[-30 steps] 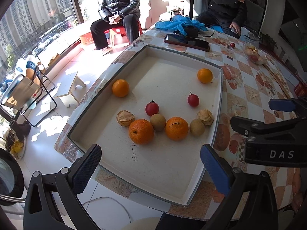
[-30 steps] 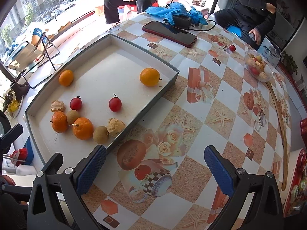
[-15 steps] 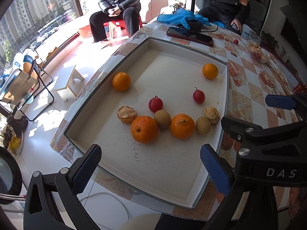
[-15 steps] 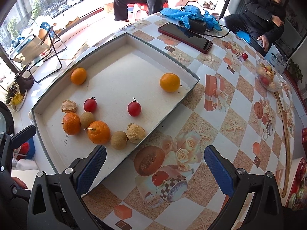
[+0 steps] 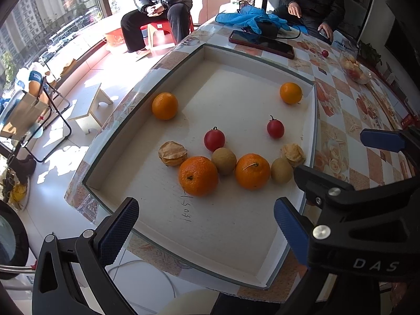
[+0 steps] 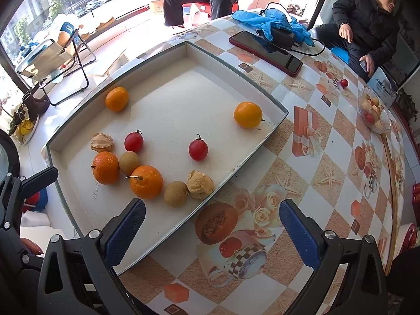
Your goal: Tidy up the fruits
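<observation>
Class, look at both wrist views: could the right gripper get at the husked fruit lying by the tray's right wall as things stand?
Probably yes. The right gripper is open and empty, and the husked fruit lies just beyond its fingers. Only the low tray wall lies between; nothing covers the fruit.

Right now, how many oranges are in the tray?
4. One sits by the far left wall, one in the far right corner, and two in the near row: left and right. None looks hidden.

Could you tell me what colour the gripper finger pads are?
Blue, textured pads on black frames; clearest in the right wrist view.
</observation>
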A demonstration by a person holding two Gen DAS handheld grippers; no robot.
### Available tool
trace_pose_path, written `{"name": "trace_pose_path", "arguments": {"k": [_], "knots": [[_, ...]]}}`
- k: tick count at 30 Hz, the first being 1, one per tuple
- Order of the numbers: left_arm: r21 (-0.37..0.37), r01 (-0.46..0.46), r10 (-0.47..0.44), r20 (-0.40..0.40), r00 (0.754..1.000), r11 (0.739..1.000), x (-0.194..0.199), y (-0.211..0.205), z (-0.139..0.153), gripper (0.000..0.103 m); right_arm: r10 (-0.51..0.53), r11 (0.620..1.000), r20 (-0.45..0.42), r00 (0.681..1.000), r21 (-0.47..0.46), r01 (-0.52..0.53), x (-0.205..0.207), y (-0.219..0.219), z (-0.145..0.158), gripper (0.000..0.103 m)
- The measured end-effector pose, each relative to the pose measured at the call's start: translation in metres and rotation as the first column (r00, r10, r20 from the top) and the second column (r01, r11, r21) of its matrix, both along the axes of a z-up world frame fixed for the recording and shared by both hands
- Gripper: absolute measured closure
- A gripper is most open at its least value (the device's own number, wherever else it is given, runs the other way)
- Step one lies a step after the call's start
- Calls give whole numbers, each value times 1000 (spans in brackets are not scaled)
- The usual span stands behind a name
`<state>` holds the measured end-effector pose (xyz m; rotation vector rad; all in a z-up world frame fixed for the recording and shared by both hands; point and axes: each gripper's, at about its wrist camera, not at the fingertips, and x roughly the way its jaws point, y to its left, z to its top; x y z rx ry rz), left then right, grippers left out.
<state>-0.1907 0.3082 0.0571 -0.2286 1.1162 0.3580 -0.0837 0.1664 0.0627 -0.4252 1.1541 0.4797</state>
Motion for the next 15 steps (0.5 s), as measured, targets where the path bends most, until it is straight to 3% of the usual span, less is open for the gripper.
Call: {"name": "trace_pose_path", "arguments": {"k": [15], "knots": [[5, 7, -7, -4, 1000, 1000, 1, -2, -1, 0, 0, 1000, -5, 1000, 0, 0, 0, -1, -4, 0]]}}
